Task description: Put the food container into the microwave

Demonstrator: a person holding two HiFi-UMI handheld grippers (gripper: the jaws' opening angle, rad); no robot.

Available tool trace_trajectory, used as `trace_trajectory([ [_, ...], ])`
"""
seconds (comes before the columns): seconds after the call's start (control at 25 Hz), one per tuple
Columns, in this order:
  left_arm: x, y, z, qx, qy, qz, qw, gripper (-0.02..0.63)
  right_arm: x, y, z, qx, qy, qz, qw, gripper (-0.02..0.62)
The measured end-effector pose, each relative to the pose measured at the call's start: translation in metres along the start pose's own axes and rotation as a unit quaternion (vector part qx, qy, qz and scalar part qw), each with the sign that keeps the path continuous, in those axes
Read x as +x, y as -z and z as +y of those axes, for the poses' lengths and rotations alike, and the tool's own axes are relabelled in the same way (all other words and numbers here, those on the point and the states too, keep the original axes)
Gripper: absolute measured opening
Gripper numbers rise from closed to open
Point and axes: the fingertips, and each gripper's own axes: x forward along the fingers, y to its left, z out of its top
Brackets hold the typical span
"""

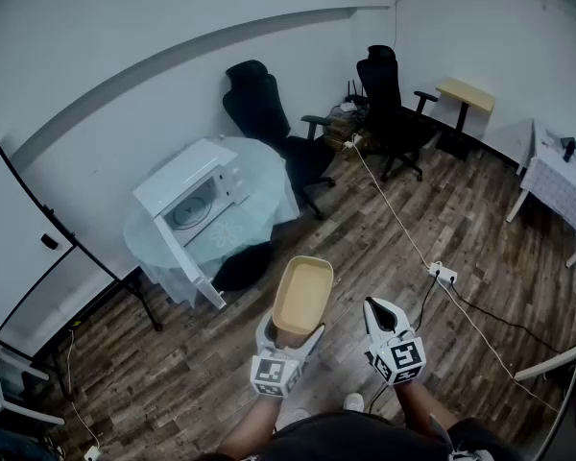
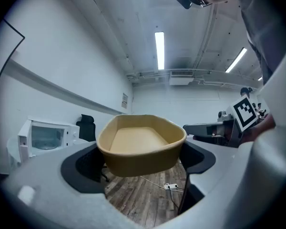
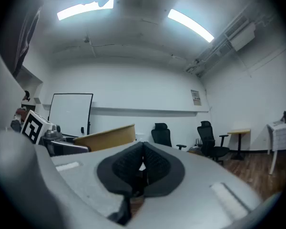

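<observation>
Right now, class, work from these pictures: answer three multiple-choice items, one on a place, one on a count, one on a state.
1. Where does the microwave stand?
A on the floor
B on the round glass table
C on a chair

2. How many black office chairs are there?
A one
B two
C four

3. How is the right gripper?
A shut, empty
B wide open
C shut on a cup

Answers:
1 B: it sits on the glass top.
2 B: one chair, another.
3 A: its jaws meet with nothing between; the left gripper holds the food container.
</observation>
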Motion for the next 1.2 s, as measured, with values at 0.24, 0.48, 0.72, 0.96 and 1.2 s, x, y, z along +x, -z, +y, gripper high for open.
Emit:
trace_trajectory([
  [0.24,-0.006,-0.002,0.006,-0.014,0.007,-0.002,0.9999,0.499,0.004,0.002,0.012,0.010,-0.006,0.005,1.000,0.002],
  [0.48,-0.008,0.001,0.015,-0.020,-0.001,0.001,0.9998,0.499,0.012,0.001,0.015,0.009,-0.011,0.006,1.000,0.002],
  [0.72,-0.003,0.001,0.012,-0.018,-0.013,0.002,0.9997,0.499,0.009,-0.002,0.005,0.035,-0.020,-0.009,0.999,0.002],
  [0.96,0.004,0.001,0.002,-0.026,-0.031,-0.004,0.9992,0.499,0.005,0.001,-0.015,0.032,-0.033,-0.004,0.999,0.002],
  [1.2,0.014,-0.007,-0.006,-0.031,-0.053,-0.004,0.9981,0.500,0.007,0.006,-0.037,0.022,-0.055,0.000,0.998,0.002],
])
